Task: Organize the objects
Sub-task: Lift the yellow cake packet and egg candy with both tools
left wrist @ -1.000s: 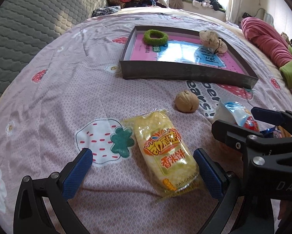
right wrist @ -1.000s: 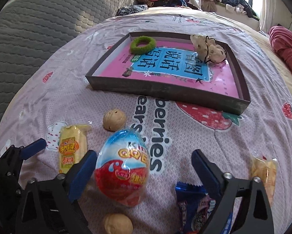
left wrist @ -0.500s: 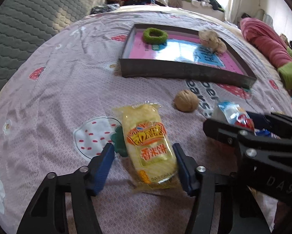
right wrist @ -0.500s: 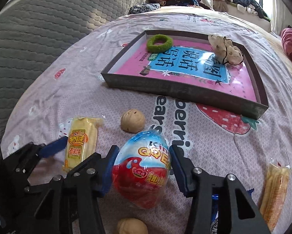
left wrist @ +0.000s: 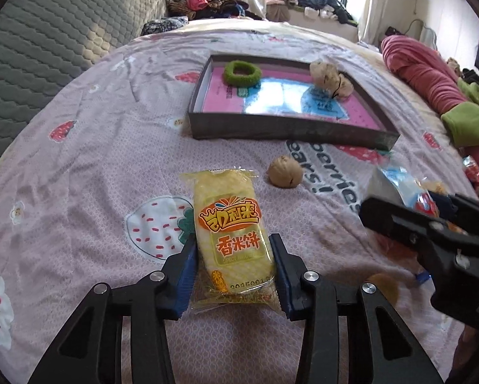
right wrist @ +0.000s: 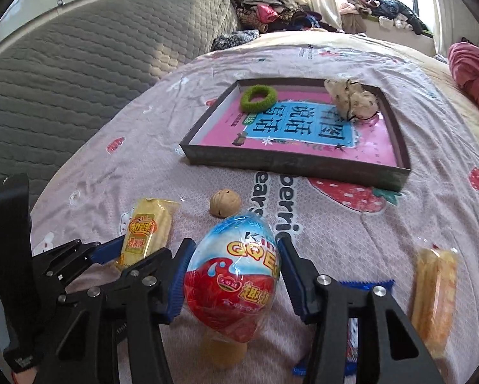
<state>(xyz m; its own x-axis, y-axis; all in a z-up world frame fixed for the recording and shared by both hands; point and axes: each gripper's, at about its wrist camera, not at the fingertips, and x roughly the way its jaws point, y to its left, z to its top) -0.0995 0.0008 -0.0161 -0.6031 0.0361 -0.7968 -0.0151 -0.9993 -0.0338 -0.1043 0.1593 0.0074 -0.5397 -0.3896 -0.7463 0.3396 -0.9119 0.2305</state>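
My left gripper (left wrist: pixel 233 272) is shut on a yellow rice-cracker packet (left wrist: pixel 231 230), held just above the strawberry-print bedsheet. My right gripper (right wrist: pixel 231 275) is shut on a red and blue egg-shaped toy pack (right wrist: pixel 234 275), lifted off the sheet. The packet also shows in the right wrist view (right wrist: pixel 146 230). A grey shallow tray (left wrist: pixel 287 128) with a pink book inside lies further back, holding a green hair tie (left wrist: pixel 242 72) and a beige scrunchie (left wrist: pixel 330 75). A walnut (left wrist: pixel 284 171) lies between the tray and the grippers.
A second walnut (right wrist: pixel 221 350) lies under the right gripper. An orange snack packet (right wrist: pixel 434 294) and a blue wrapper (right wrist: pixel 354 320) lie at the right. A grey quilted headboard (right wrist: pixel 63 64) stands left. A pink bundle (left wrist: pixel 421 70) lies right; clothes are piled at the back.
Both grippers closed from wide open: the left onto the yellow packet, the right onto the egg toy. Both items now sit gripped between the blue pads and slightly raised.
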